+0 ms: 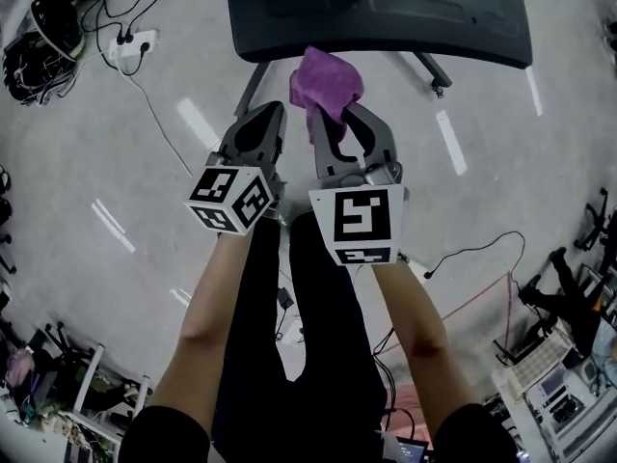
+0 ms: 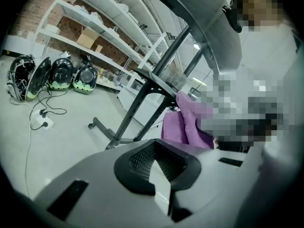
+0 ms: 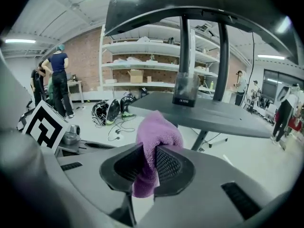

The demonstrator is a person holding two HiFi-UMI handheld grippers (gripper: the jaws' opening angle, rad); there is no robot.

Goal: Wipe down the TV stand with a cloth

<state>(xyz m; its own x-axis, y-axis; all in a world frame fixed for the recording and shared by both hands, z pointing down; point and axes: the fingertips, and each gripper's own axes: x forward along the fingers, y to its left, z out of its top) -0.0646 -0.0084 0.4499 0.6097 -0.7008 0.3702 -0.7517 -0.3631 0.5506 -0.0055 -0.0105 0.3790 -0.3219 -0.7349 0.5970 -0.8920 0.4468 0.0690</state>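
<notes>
The TV stand shows as a dark curved shelf (image 1: 386, 17) at the top of the head view, just beyond both grippers. A purple cloth (image 1: 328, 83) bunches up from my right gripper (image 1: 333, 128), which is shut on it close to the shelf's near edge. In the right gripper view the cloth (image 3: 154, 137) is pinched between the jaws of the right gripper (image 3: 151, 163), with the stand's shelf (image 3: 213, 115) and its upright column (image 3: 185, 56) ahead. My left gripper (image 1: 265, 128) hangs beside it on the left, shut and empty (image 2: 159, 163); the cloth (image 2: 183, 122) lies to its right.
A power strip with cables (image 1: 130, 46) lies on the grey floor at upper left. The stand's wheeled foot (image 1: 439, 90) juts out at right. Shelving (image 3: 142, 56), dark helmet-like shells (image 2: 57, 75) and standing people (image 3: 57, 80) are farther off.
</notes>
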